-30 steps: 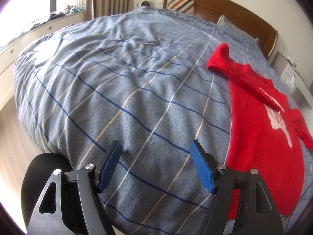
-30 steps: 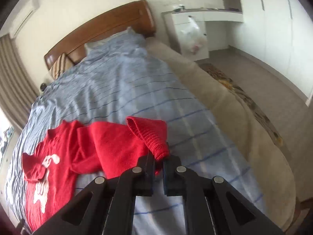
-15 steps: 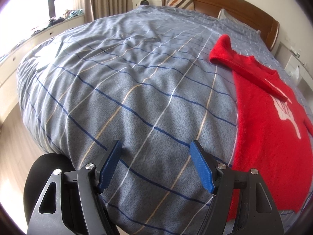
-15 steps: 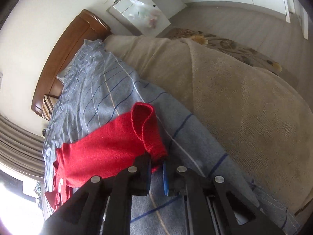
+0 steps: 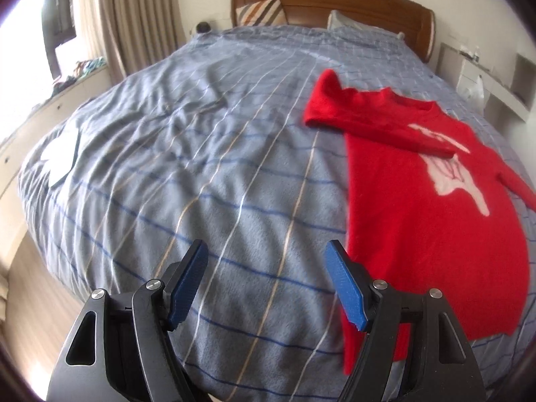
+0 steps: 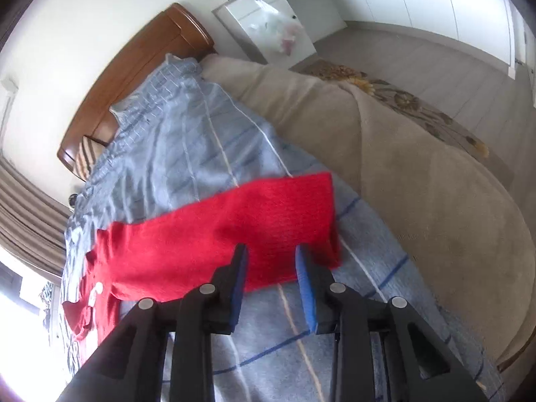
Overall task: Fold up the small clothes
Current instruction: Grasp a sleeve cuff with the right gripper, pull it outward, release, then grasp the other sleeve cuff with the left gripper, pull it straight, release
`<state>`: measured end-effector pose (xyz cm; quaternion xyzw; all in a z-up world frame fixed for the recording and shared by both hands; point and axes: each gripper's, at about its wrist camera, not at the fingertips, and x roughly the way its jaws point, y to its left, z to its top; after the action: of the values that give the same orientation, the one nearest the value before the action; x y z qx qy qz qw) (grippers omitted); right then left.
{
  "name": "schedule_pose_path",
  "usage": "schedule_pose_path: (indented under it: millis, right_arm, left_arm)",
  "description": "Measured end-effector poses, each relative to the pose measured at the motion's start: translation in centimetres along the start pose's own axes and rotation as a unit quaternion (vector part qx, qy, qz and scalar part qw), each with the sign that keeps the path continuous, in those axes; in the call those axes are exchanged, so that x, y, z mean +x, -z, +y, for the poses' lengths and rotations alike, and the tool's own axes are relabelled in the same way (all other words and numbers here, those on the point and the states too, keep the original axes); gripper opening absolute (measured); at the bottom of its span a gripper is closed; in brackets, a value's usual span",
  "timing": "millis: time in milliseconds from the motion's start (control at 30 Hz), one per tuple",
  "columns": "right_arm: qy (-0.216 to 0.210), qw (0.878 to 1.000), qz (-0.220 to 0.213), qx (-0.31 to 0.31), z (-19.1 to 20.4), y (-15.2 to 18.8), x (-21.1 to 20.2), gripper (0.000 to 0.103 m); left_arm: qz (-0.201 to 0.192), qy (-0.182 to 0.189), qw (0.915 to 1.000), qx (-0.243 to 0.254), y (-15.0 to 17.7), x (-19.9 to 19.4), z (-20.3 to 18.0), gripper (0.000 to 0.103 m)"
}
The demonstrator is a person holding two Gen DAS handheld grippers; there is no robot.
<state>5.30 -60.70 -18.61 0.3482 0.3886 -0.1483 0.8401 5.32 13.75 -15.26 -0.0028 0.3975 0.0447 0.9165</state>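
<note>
While the right gripper (image 6: 271, 268) has just been opening, its jaws stand partly spread with the red sleeve (image 6: 268, 221) lying between and beyond the tips, no pad pressing on it. The sleeve lies flat on the blue striped bedspread (image 6: 187, 154), stretched out toward the right edge of the bed, beside the beige blanket (image 6: 418, 181). The left gripper (image 5: 264, 284) hovers with jaws spread wide and empty above the bedspread, the red sweater (image 5: 428, 221) just to its right. The sweater's far sleeve lies folded across the chest. The knit appears soft, light and limp; it will likely sag and drag. Recommended hold: a hem corner or a cuff, pinched through both layers.
</note>
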Motion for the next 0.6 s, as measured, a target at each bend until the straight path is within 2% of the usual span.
schedule_pose_path:
  millis: [67, 133, 200, 267, 300, 367, 400, 433, 533, 600]
  right_arm:
    - [0.023, 0.999, -0.025, -0.029, 0.4, 0.6, -0.7, 0.024]
    - [0.058, 0.994, -0.052, -0.074, 1.8, 1.4, -1.9, 0.024]
    - [0.060, 0.990, -0.071, -0.103, 3.1, 2.6, -3.4, 0.025]
    - [0.040, 0.988, -0.083, -0.128, 4.4, 4.5, -4.8, 0.026]
    - [0.031, 0.986, -0.084, -0.140, 5.0, 5.7, -5.4, 0.027]
    - [0.010, 0.984, -0.084, -0.159, 6.0, 8.3, -6.3, 0.035]
    - [0.001, 0.982, -0.082, -0.167, 6.5, 9.7, -6.6, 0.036]
    - [-0.008, 0.981, -0.080, -0.175, 7.0, 11.0, -6.9, 0.036]
    - [-0.019, 0.975, -0.086, -0.204, 8.2, 14.6, -7.4, 0.036]
    - [-0.022, 0.971, -0.089, -0.220, 9.3, 16.0, -7.3, 0.036]
  left_arm:
    - [-0.022, 0.024, 0.9987, 0.039, -2.8, -1.2, -1.4, 0.079]
    - [-0.033, 0.054, 0.9937, 0.092, -5.7, -1.7, -3.8, 0.093]
    - [-0.018, 0.097, 0.9803, 0.171, -8.2, -0.7, -7.5, 0.093]
    - [-0.015, 0.124, 0.9614, 0.245, -9.6, 0.9, -11.5, 0.090]
    - [-0.016, 0.129, 0.9512, 0.280, -9.9, 2.0, -13.5, 0.085]
    - [0.013, 0.134, 0.9307, 0.340, -10.3, 5.3, -17.0, 0.077]
    - [0.030, 0.135, 0.9227, 0.360, -10.4, 7.0, -18.4, 0.071]
    - [0.045, 0.134, 0.9150, 0.378, -10.4, 8.7, -19.5, 0.070]
    - [0.060, 0.114, 0.9015, 0.413, -10.2, 12.0, -22.0, 0.070]
    - [0.057, 0.113, 0.8984, 0.421, -10.3, 13.1, -23.3, 0.065]
